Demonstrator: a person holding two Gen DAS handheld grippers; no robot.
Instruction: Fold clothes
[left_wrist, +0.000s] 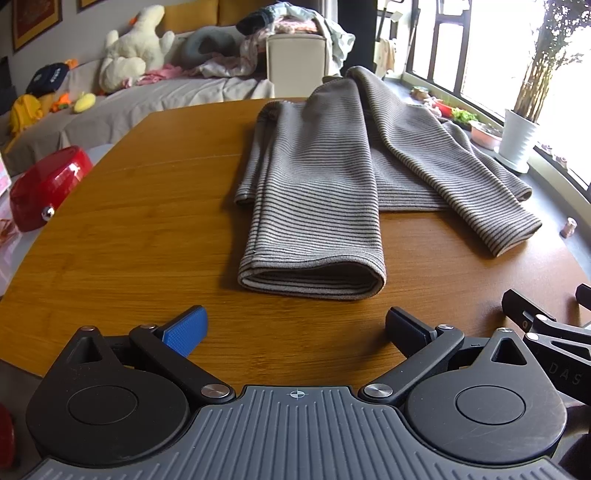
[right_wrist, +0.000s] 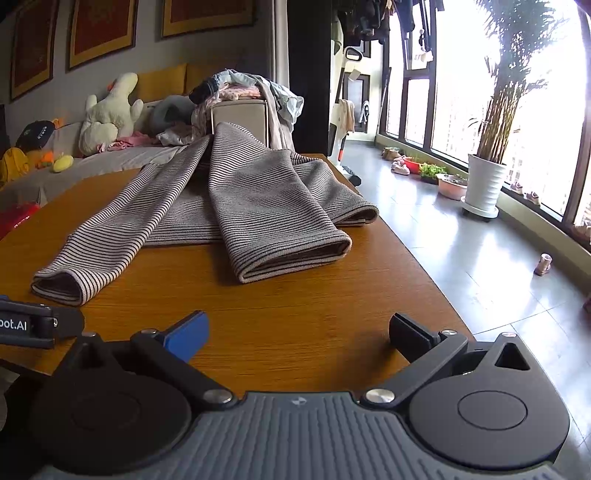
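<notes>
The grey-and-dark striped knit garment (left_wrist: 317, 177) lies on the brown wood-grain table (left_wrist: 129, 221), towards its far half and well apart from both tools. In the left wrist view one side panel is folded over onto the body, forming a long doubled strip whose rounded near hem (left_wrist: 314, 280) faces the camera; a sleeve (left_wrist: 461, 177) runs diagonally to the right, its cuff resting on the table near the right edge. The right wrist view shows the same garment (right_wrist: 236, 206) from the other side, with the sleeve cuff (right_wrist: 59, 288) at lower left and the folded panel's hem (right_wrist: 295, 254) at centre. The left tool (left_wrist: 295, 328) hovers over bare table at the near edge, jaws spread wide, one blue ribbed pad (left_wrist: 186, 328) and one black pad (left_wrist: 406, 328) visible, nothing between them. The right tool (right_wrist: 297, 332) is likewise spread wide over bare table and holds nothing; part of the left tool's black body shows at the left edge of that view. Beyond the table stand a grey-covered sofa (left_wrist: 129, 99) carrying a cream plush toy (left_wrist: 133, 51) and loose piled clothing (left_wrist: 295, 22). A glossy red box (left_wrist: 48, 184) sits left of the table. A white ribbed planter (right_wrist: 484, 184) with tall stalks stands on the tiled floor by the window.
</notes>
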